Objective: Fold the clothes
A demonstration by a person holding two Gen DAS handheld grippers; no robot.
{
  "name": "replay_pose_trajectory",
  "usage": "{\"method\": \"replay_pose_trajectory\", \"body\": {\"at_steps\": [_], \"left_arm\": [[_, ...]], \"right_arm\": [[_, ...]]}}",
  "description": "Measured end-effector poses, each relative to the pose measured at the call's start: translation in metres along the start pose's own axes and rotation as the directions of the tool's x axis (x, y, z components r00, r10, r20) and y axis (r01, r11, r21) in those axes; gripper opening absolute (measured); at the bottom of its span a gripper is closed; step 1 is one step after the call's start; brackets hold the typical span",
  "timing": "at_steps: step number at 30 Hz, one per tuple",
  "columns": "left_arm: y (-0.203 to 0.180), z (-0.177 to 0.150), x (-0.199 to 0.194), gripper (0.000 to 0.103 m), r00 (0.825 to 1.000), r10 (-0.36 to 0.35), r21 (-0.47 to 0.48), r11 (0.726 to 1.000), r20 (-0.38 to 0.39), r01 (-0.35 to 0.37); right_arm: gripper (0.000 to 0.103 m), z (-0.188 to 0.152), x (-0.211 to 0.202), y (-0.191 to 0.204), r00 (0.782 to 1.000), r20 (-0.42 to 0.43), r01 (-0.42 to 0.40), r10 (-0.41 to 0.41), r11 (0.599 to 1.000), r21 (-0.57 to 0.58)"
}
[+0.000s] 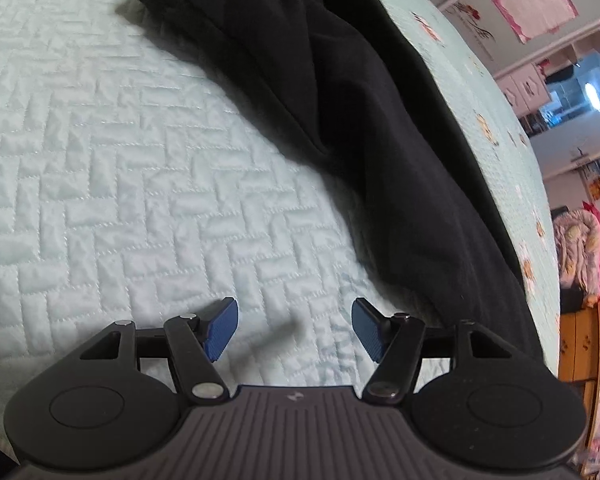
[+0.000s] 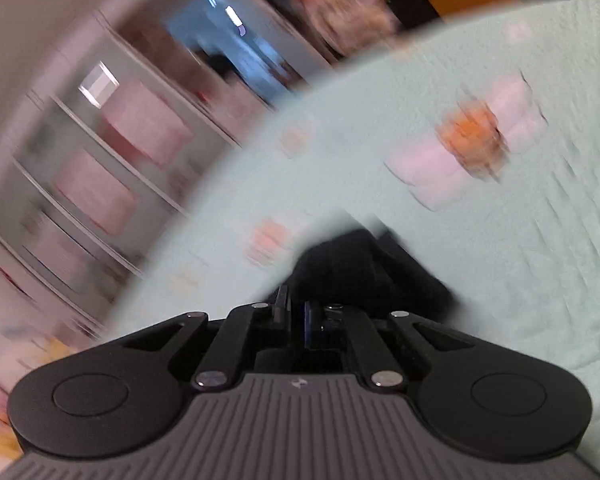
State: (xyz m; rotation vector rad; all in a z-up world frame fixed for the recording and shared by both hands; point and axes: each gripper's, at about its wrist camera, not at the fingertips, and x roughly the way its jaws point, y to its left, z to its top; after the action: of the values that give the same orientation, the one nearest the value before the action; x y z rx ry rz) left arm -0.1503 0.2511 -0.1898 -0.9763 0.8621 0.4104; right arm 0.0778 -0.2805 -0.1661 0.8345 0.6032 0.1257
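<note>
- left wrist view: the left gripper (image 1: 294, 328) hovers released over the pale quilted bedcover (image 1: 100, 184), nothing between its blue pads (image 1: 222, 330). the black garment (image 1: 340, 128) lies stretched along the bed edge, just beside it. next it likely needs to reach that cloth and pinch an edge.
- right wrist view: blurred. the right gripper (image 2: 296, 320) is clenched, with black cloth right at its tips; whether it is pinched i cannot tell. step: starting a fold.

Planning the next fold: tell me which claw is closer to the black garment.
Right. The right claw is shut right at the black garment, apparently pinching its edge. The left claw is open over the bare quilt, the garment lying off to its right.
</note>
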Motion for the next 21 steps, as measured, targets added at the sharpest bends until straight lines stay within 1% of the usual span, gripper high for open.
{"method": "replay_pose_trajectory", "body": {"at_steps": [1,2,3,4,5,6,9,10,12,14,15,17,18,20,21], "left_arm": [[0.002,0.0,-0.003,0.066,1.0,0.002,-0.004,1.0,0.006,-0.002],[0.005,0.0,-0.005,0.066,1.0,0.004,-0.007,1.0,0.011,-0.004],[0.007,0.0,-0.008,0.067,1.0,0.006,-0.011,1.0,0.017,-0.006],[0.01,0.001,-0.01,0.067,1.0,0.012,-0.018,1.0,0.021,-0.011],[0.014,0.002,-0.01,0.067,1.0,0.024,-0.03,0.999,0.019,-0.023],[0.018,0.004,-0.009,0.067,0.999,0.031,-0.04,0.999,0.016,-0.03],[0.02,0.004,-0.009,0.067,0.999,0.028,-0.047,0.999,0.02,-0.027],[0.017,0.003,-0.008,0.067,0.999,0.029,-0.038,0.999,0.02,-0.029],[0.011,0.002,-0.004,0.068,0.999,0.033,-0.022,0.999,0.014,-0.033],[0.006,0.0,0.0,0.069,0.999,0.038,-0.008,0.999,0.008,-0.038],[0.004,-0.001,0.002,0.069,0.999,0.04,-0.001,0.999,0.007,-0.04],[0.0,-0.001,0.004,0.07,0.999,0.041,0.007,0.999,0.005,-0.041],[-0.001,-0.001,0.005,0.07,0.999,0.043,0.01,0.999,0.004,-0.043],[-0.002,0.0,0.005,0.07,0.999,0.048,0.011,0.999,0.004,-0.048],[-0.002,0.0,0.004,0.07,0.999,0.048,0.009,0.999,0.003,-0.048]], "right_arm": [[0.004,-0.003,0.013,-0.019,0.998,-0.053,0.021,-0.018,0.998,0.054],[0.003,-0.005,0.021,-0.035,0.996,-0.085,0.023,-0.014,0.994,0.106],[0.006,-0.007,0.016,-0.042,0.997,-0.066,-0.017,0.027,0.989,0.148],[0.017,-0.008,0.01,-0.042,0.998,-0.05,-0.036,0.044,0.986,0.164],[0.035,-0.009,0.004,-0.042,0.998,-0.035,-0.051,0.058,0.984,0.17],[0.04,-0.009,-0.001,-0.038,0.998,-0.021,-0.055,0.059,0.987,0.151],[0.043,-0.001,-0.023,-0.022,1.0,0.02,0.008,-0.009,0.997,0.071],[0.047,0.003,-0.031,-0.021,0.999,0.035,0.013,-0.015,0.998,0.069],[0.049,0.012,-0.043,-0.023,0.998,0.068,-0.006,0.002,0.997,0.071],[0.056,0.022,-0.049,-0.025,0.996,0.088,-0.039,0.032,0.996,0.078],[0.058,0.028,-0.048,-0.029,0.996,0.08,-0.056,0.048,0.993,0.1],[0.065,0.037,-0.041,-0.037,0.995,0.05,-0.095,0.089,0.985,0.141],[0.066,0.039,-0.035,-0.039,0.994,0.025,-0.108,0.106,0.981,0.158],[0.066,0.038,-0.023,-0.039,0.994,-0.017,-0.101,0.106,0.977,0.187],[0.066,0.039,-0.02,-0.038,0.992,-0.023,-0.116,0.123,0.973,0.201]]}}
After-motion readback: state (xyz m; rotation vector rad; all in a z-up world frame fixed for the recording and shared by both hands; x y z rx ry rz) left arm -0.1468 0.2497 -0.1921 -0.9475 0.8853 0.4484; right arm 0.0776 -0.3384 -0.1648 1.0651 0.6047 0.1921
